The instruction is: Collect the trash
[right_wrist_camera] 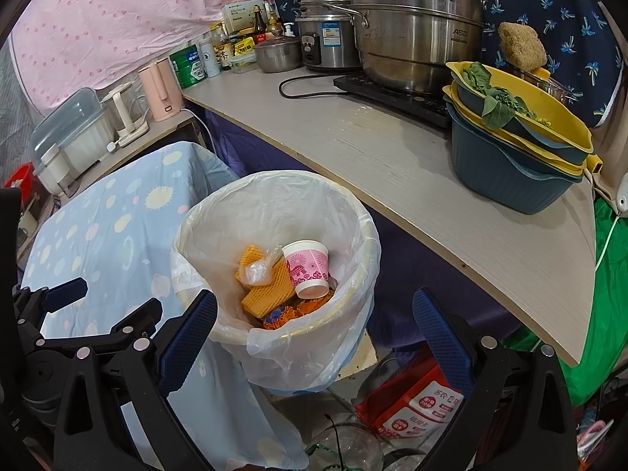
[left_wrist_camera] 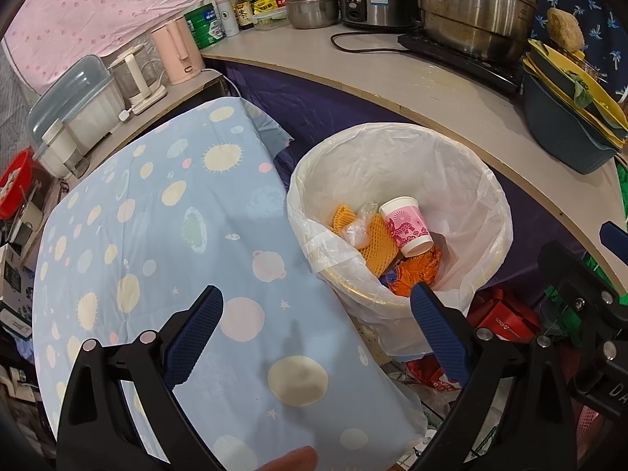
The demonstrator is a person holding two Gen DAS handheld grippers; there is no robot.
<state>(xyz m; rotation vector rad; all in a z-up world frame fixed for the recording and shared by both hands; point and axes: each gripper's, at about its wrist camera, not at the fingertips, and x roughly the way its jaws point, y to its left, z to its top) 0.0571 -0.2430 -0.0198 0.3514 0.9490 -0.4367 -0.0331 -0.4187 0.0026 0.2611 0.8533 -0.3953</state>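
Observation:
A trash bin [left_wrist_camera: 482, 180] lined with a white plastic bag stands beside the blue-covered table [left_wrist_camera: 157, 235]; it also shows in the right wrist view [right_wrist_camera: 353, 212]. Inside lie a pink paper cup [left_wrist_camera: 406, 225] [right_wrist_camera: 308, 269], yellow foam netting [left_wrist_camera: 378, 245] [right_wrist_camera: 267, 292], a clear plastic scrap and orange wrappers [left_wrist_camera: 418, 271]. My left gripper [left_wrist_camera: 316, 316] is open and empty above the table edge and the bin's near rim. My right gripper [right_wrist_camera: 314, 320] is open and empty above the bin's near rim. The left gripper shows at the left of the right wrist view [right_wrist_camera: 59, 294].
A wooden counter [right_wrist_camera: 412, 180] curves behind the bin with steel pots [right_wrist_camera: 416, 19], a rice cooker [right_wrist_camera: 325, 39], stacked blue and yellow basins [right_wrist_camera: 518, 145], bottles and a pink kettle [right_wrist_camera: 159, 88]. Red packaging [right_wrist_camera: 416, 400] and clutter lie on the floor below the bin.

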